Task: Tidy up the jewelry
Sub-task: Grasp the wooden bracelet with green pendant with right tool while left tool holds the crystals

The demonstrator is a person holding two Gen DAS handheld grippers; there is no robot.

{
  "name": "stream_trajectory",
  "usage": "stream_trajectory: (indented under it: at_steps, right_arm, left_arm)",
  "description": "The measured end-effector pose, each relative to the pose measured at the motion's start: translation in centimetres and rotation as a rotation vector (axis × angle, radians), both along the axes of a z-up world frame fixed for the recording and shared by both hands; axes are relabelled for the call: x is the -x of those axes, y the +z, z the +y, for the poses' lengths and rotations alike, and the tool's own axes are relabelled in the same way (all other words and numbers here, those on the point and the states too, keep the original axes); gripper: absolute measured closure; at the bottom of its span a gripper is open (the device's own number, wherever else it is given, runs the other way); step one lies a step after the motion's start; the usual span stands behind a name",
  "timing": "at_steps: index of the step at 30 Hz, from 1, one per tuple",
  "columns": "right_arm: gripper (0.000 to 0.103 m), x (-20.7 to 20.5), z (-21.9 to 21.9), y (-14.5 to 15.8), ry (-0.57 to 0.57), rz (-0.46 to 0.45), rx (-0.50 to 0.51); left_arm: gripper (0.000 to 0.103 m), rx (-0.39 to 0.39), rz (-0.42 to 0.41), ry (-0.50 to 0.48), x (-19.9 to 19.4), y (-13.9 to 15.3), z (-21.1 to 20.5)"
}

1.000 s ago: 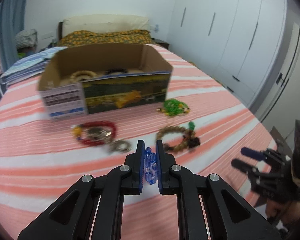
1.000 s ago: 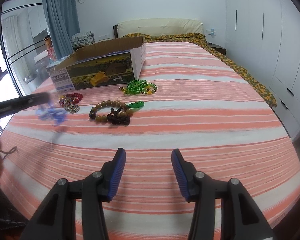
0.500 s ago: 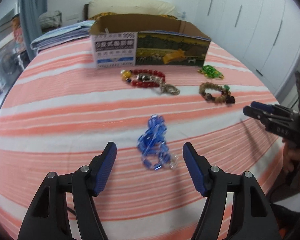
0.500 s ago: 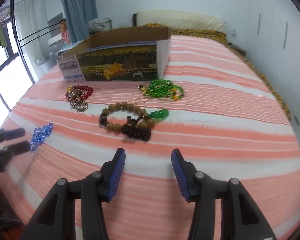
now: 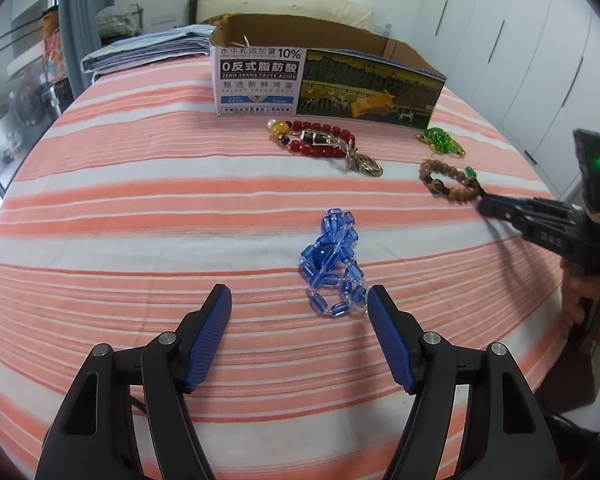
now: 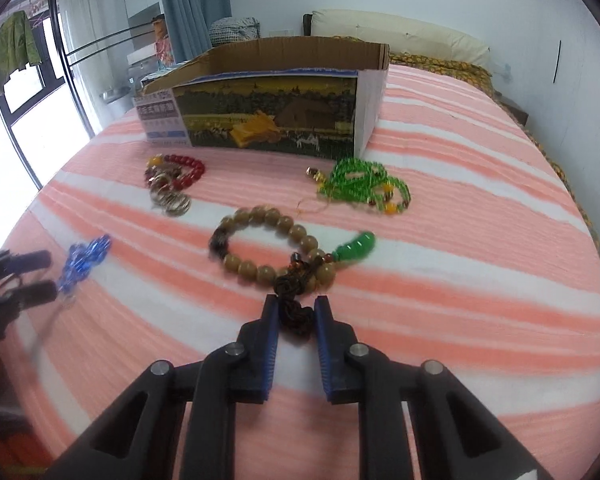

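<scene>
A blue crystal bracelet (image 5: pixel 334 260) lies on the striped bed just ahead of my open, empty left gripper (image 5: pixel 299 295); it also shows in the right wrist view (image 6: pixel 85 261). My right gripper (image 6: pixel 296 306) has its jaws closed in around the dark knotted tassel (image 6: pixel 294 304) of the brown wooden bead bracelet (image 6: pixel 274 246), which lies on the bed. A red bead bracelet with metal rings (image 5: pixel 324 145) and a green bead necklace (image 6: pixel 362 186) lie in front of the open cardboard box (image 5: pixel 324 80).
The striped bedspread (image 5: pixel 140 208) covers the whole bed. Folded blue cloth (image 5: pixel 140 50) lies at the far left by the pillow. White wardrobes (image 5: pixel 520 40) stand to the right. The right gripper shows at the right edge of the left wrist view (image 5: pixel 496 206).
My left gripper let go of the blue bracelet, which now lies on the bed, and opened wide. My right gripper moved forward to the brown bracelet and closed on its tassel.
</scene>
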State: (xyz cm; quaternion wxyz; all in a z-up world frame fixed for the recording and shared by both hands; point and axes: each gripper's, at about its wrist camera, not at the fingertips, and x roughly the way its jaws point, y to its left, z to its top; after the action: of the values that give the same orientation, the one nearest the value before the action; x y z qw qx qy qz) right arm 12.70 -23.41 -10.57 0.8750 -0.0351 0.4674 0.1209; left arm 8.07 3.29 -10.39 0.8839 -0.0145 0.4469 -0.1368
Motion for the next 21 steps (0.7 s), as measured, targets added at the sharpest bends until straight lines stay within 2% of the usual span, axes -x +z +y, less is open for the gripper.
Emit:
stream_trajectory:
  at_steps: [4,6,8,9,16,21]
  right_arm:
    - [0.085,3.0,-0.3,0.4,-0.001,0.023,0.017]
    - [0.082,4.7,-0.5,0.4,-0.011,0.027,0.030]
    - [0.058,5.8,-0.6,0.6,-0.029,0.017,0.043]
    - [0.040,6.2,-0.8,0.7,-0.036,0.013,0.038]
    - [0.039,7.6,-1.3,1.6,-0.096,-0.044,0.023]
    - [0.039,7.3,-1.1,1.5,-0.105,-0.051,-0.004]
  left_arm:
    - [0.030,0.004,0.001,-0.005,0.2,0.2,0.0]
    - [0.027,0.002,0.001,-0.011,0.3,0.3,0.0]
    - [0.022,0.001,0.002,-0.020,0.5,0.2,-0.2]
    - [0.020,0.000,0.003,-0.026,0.5,0.1,-0.3]
    - [0.016,0.000,0.005,-0.035,0.8,-0.2,-0.6]
    - [0.016,0.000,0.008,-0.022,0.4,-0.2,-0.4]
